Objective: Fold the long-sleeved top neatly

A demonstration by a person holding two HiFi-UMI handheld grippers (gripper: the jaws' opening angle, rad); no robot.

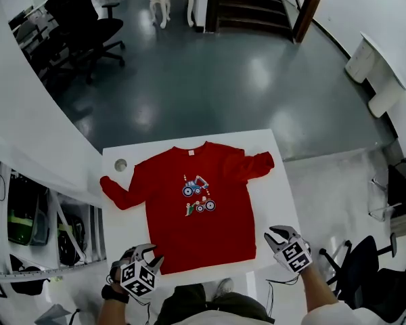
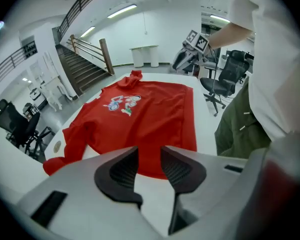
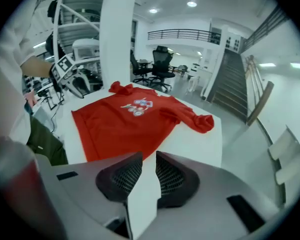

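A red long-sleeved top with a small vehicle print lies flat, face up, on the white table, collar away from me. Its left sleeve angles out and down; its right sleeve lies bunched across the far right. My left gripper hovers at the hem's near left corner, jaws a little apart and empty. My right gripper hangs just off the hem's near right corner, also slightly open and empty. In the left gripper view the top lies beyond the gripper; in the right gripper view the top lies beyond the gripper.
A small round disc sits at the table's far left corner. Black office chairs stand beyond at the left, a staircase at the back. Shelving lines the left side; another chair is at my right.
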